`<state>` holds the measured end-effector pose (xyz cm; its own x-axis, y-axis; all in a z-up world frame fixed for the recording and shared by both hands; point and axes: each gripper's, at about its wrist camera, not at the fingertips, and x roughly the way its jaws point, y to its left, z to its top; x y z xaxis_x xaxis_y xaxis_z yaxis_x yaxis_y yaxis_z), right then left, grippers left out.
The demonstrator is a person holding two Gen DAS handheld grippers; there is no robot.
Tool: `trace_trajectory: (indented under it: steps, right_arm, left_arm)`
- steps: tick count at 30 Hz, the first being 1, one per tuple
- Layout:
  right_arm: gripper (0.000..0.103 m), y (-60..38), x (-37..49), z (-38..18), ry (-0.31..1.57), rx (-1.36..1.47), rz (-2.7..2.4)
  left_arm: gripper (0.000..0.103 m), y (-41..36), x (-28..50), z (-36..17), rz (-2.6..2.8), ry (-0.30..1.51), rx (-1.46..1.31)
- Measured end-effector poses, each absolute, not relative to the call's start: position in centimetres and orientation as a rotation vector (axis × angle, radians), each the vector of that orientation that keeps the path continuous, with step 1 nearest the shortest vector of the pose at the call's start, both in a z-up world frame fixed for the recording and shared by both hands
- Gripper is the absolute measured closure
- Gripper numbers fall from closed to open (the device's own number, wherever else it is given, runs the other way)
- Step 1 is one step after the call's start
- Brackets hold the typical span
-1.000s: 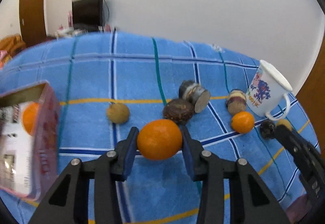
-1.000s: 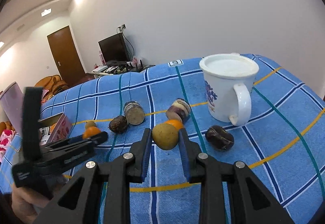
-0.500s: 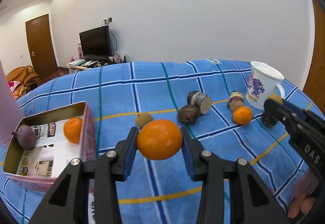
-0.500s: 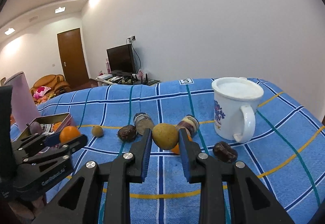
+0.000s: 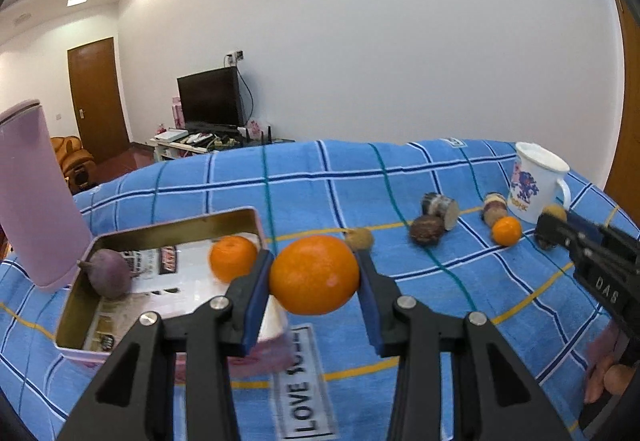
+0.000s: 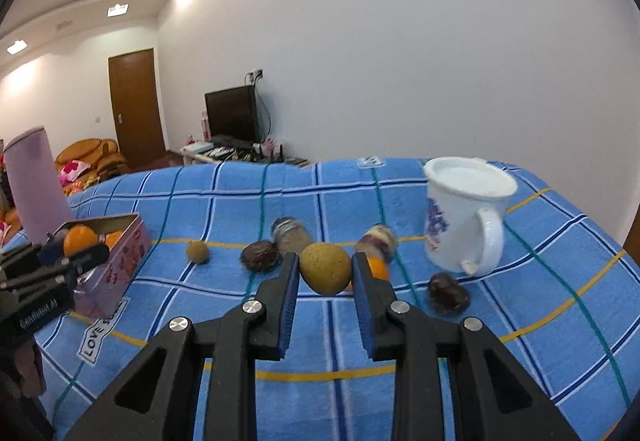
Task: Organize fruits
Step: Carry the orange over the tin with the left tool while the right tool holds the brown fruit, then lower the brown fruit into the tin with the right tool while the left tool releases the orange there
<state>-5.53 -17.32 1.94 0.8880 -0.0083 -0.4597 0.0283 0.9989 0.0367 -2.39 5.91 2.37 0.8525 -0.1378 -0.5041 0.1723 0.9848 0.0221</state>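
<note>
Left gripper [image 5: 314,273] and right gripper [image 6: 325,269]: black plastic frames, blue finger pads, silver screws, white lettering on the sides

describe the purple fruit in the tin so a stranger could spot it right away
Find the open pink tin at the left end of the blue checked cloth, below the tall lilac lid. The purple fruit sits in its far left corner. It is dull purple with a stalk, unlike the small orange beside it.

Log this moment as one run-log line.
left tongs: shut on orange | right tongs: shut on yellow-green fruit | tin: holds small orange, purple fruit
</note>
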Motion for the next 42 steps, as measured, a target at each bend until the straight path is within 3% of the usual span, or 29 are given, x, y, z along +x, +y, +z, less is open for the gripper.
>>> trace_trajectory:
  steps: [6, 25, 42]
  right_arm:
    - [0.075, -14.8, -4.9, 1.9, 0.549, 0.065, 0.049]
    - [0.075, 0.4, -1.3, 3.5, 0.502, 0.061, 0.291]
    - [0.074, 7.0, 3.9, 0.9, 0.575, 0.093, 0.358]
  left_arm:
    - [0.06, 8.9, -1.9, 3.2, -0.118, 0.481, 0.075]
    - [0.06, 19.8, 0.6, 2.4, 0.073, 0.491, 0.014]
    - [0.06, 20.3, 2.1, 0.6, 0.127, 0.59, 0.043]
